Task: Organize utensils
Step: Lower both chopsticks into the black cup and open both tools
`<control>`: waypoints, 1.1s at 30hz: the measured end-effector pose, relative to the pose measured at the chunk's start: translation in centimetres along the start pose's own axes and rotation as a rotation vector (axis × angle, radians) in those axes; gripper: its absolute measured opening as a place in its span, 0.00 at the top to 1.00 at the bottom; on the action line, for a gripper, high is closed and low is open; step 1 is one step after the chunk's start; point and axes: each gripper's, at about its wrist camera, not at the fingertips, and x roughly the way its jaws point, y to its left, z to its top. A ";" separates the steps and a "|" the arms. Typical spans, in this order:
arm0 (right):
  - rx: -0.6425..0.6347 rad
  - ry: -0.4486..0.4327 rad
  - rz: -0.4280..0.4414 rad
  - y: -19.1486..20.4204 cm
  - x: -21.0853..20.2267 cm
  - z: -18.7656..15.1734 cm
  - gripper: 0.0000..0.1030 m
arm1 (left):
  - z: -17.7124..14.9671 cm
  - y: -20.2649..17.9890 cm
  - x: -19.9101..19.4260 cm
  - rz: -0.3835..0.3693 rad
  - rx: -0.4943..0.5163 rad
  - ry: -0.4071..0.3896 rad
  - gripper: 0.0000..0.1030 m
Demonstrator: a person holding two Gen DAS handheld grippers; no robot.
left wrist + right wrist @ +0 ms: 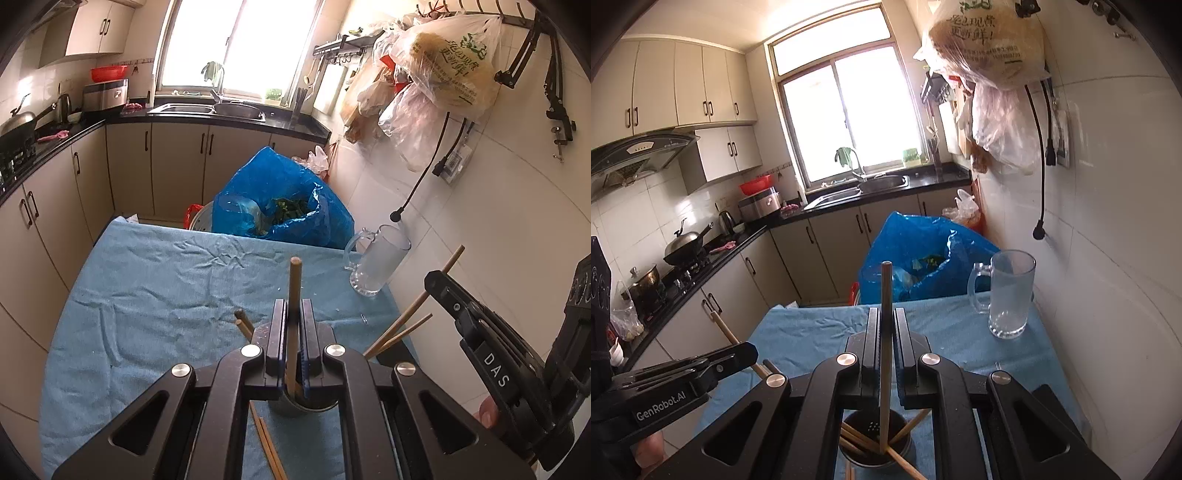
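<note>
Left claw (294, 325): closed on a wooden chopstick (294, 288) that stands upright between its jaws, the lower end down at the holder.
Right claw (885, 332): closed on a second chopstick (885, 306), also upright, its lower tip inside the holder.
Utensil holder (873, 430): a dark round cup on the counter, directly under both claws, with several chopsticks leaning in it at angles.
Loose chopsticks (271, 448): a pair lies flat on the cloth just beside the holder.
Counter (147, 288): covered with a wrinkled blue cloth.
Glass mug (1008, 295): clear, upright, at the far right corner of the counter, well apart from the holder.
Blue plastic bag (280, 199): open, beyond the counter's far edge.
</note>
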 end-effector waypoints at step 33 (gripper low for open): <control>0.109 -0.085 0.100 -1.3 -10.5 -3.4 0.72 | -6.0 1.6 -8.5 -0.051 -0.020 -0.048 0.69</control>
